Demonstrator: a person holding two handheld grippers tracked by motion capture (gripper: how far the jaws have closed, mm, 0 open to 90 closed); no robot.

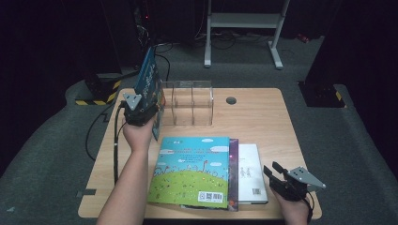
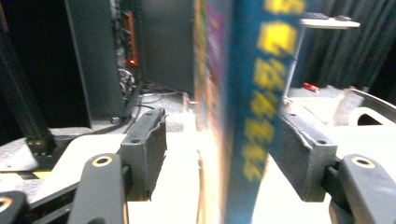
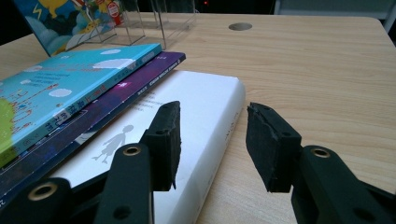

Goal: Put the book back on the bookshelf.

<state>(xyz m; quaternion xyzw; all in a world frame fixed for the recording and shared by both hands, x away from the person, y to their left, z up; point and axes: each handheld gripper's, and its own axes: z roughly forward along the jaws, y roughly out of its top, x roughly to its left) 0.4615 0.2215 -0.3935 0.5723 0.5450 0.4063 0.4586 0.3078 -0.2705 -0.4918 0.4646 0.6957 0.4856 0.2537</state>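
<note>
Counting 1 upright book, 3 stacked books, 2 claws

Four books in all: one blue book stands upright at the far left, three lie stacked near. One clear rack sits far. Two grippers.

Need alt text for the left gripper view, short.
A blue book with yellow lettering stands upright, blurred, between the left gripper's two black jaws, with a gap showing beside the left jaw. Behind lie a pale wooden table, dark curtains and cables.
</note>
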